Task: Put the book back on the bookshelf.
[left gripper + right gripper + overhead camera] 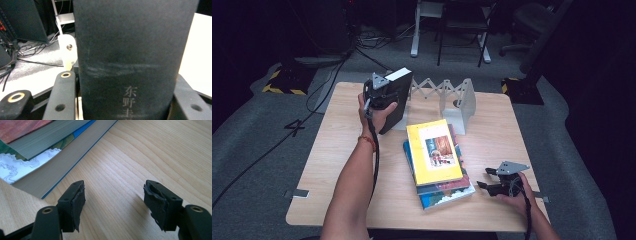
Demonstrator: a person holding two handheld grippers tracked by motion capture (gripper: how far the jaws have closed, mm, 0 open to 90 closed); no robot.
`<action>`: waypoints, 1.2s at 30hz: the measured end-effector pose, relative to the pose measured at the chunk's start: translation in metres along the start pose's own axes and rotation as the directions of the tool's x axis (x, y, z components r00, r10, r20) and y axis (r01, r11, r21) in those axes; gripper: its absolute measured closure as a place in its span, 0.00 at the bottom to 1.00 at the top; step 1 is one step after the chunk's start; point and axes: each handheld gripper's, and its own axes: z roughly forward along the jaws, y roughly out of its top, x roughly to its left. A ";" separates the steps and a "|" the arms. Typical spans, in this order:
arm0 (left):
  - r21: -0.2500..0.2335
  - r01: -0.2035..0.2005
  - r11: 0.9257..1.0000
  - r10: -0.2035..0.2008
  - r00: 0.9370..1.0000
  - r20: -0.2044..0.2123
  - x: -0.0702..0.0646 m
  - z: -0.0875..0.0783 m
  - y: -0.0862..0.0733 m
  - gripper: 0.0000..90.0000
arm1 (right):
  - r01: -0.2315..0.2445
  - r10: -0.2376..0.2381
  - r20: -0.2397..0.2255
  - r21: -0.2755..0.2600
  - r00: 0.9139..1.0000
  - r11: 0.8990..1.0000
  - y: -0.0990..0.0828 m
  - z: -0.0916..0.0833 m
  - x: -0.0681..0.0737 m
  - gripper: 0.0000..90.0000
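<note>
**Black book clamped at the rack, right tool idle**

Light wood table (337, 165) carries everything I see from the high view. At its far edge stands the white accordion book rack (452, 97). Mid-table lies a stack of books (439, 172), yellow cover (434, 150) on top. The black book (399, 97) is upright and slightly tilted at the rack's left end, off the table, held by my left gripper (384, 97); its jaws are clenched on the cover either side. My right gripper (494, 182) rests near the stack's right edge, jaws apart over bare wood, grasping nothing.
</note>
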 end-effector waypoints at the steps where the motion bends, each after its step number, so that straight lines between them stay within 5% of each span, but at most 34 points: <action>1: -0.003 0.003 1.000 -0.003 1.000 -0.001 0.000 -0.002 -0.002 0.59 | -0.002 0.002 0.000 0.000 1.000 1.000 0.000 0.000 0.000 0.37; 15: -0.023 0.007 1.000 -0.006 1.000 0.005 -0.001 -0.028 -0.026 0.58 | -0.018 0.018 -0.003 0.001 1.000 1.000 0.000 0.000 -0.001 0.37; 27: -0.046 0.048 0.998 -0.048 0.999 0.004 0.006 -0.042 -0.044 0.58 | -0.029 0.029 -0.006 -0.004 1.000 1.000 0.000 0.001 -0.001 0.36; 36: -0.065 0.031 0.997 -0.032 0.999 -0.015 -0.002 -0.044 -0.050 0.57 | -0.028 0.028 -0.004 -0.003 1.000 1.000 0.000 0.002 0.000 0.36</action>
